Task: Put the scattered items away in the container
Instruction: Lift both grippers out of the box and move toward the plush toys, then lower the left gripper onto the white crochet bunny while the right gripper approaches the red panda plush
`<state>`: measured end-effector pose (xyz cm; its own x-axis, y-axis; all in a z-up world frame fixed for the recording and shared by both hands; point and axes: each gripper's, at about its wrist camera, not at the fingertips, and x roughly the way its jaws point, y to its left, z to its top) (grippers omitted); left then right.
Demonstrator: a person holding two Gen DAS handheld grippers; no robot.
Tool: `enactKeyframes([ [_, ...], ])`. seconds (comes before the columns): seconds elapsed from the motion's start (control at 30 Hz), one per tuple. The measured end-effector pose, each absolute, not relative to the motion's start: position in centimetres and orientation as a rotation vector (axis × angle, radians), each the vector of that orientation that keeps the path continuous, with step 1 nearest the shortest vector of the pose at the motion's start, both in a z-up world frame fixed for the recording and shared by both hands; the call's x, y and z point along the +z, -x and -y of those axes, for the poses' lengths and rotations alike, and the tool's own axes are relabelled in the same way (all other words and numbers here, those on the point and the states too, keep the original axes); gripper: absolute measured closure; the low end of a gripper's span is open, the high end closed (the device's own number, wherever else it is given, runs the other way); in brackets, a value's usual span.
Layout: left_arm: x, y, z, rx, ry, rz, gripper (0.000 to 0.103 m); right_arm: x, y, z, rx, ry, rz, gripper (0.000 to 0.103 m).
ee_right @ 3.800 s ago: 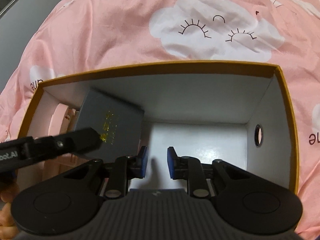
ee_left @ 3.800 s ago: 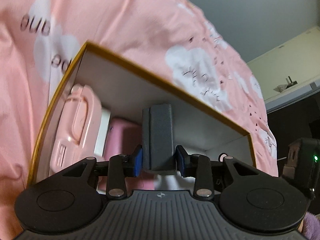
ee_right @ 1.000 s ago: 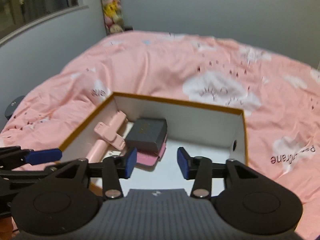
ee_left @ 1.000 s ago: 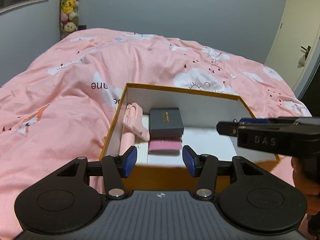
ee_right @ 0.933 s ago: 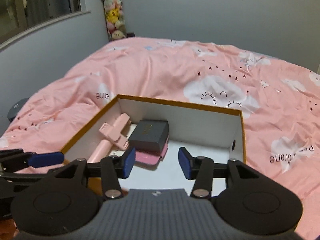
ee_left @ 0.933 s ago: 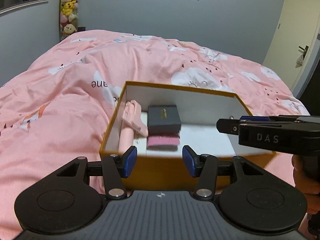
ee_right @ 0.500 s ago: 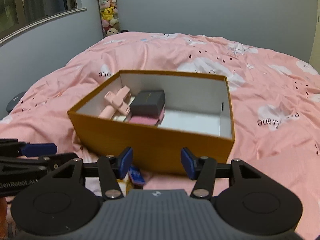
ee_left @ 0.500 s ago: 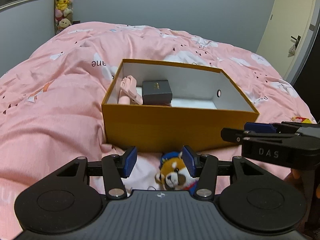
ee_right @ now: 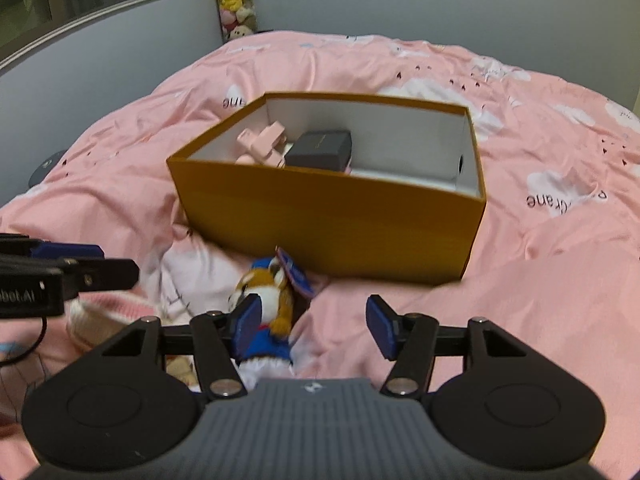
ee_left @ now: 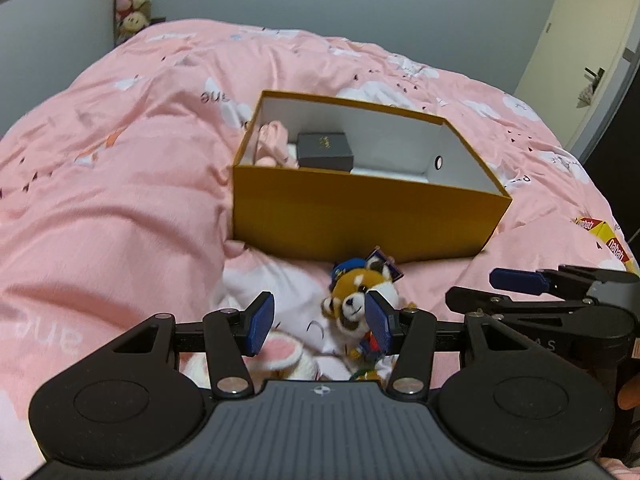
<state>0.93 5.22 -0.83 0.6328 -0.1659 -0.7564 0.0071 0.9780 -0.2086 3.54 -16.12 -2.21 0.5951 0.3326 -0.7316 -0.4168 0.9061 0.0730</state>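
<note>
Poised above a plush red panda (ee_left: 362,294) beside the orange box (ee_left: 360,220) on the bed (ee_left: 120,200): left tool (ee_left: 320,318) open and empty, right tool (ee_right: 314,326) opening on nothing, seemingly readying its pickup.

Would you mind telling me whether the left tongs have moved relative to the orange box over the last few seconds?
Yes. The left tongs were inside the orange box, holding the dark box; now they have pulled back outside it, open over the plush fox.

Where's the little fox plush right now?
In both wrist views the fox plush lies on the pink duvet, just outside the orange box's near wall.
</note>
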Motion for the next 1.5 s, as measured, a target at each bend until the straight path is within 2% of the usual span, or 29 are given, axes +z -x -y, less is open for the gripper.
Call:
enactKeyframes([
  [0.37,-2.5,0.5,-6.4,-0.060,0.220,-0.987,0.044,-3.4,-2.6,16.9,0.435,0.105,-0.919,0.043],
  [0.7,-2.0,1.9,-6.4,0.019,0.093,-0.990,0.044,-4.2,-2.1,15.3,0.498,0.190,-0.948,0.043],
  [0.83,-2.7,2.1,-6.7,0.011,0.047,-1.065,0.044,-4.6,-2.4,15.2,0.503,0.186,-0.973,0.043],
  [0.93,-3.8,1.6,-6.9,0.011,0.069,-1.107,0.044,-5.0,-2.7,15.1,0.506,0.181,-0.994,0.043],
  [1.27,-5.6,-0.9,-7.8,0.026,0.162,-1.076,0.045,-5.4,-3.2,14.6,0.530,0.197,-0.986,0.043],
  [1.37,-5.9,-1.6,-7.5,0.024,0.159,-1.059,0.060,-4.8,-3.1,14.1,0.574,0.199,-0.937,0.043],
  [1.47,-5.8,-1.8,-7.4,-0.037,0.196,-1.022,0.063,-4.4,-2.9,13.3,0.623,0.223,-0.903,0.045],
  [1.5,-5.8,-1.9,-7.4,-0.072,0.224,-1.014,0.065,-4.5,-2.8,13.0,0.632,0.232,-0.903,0.048],
])
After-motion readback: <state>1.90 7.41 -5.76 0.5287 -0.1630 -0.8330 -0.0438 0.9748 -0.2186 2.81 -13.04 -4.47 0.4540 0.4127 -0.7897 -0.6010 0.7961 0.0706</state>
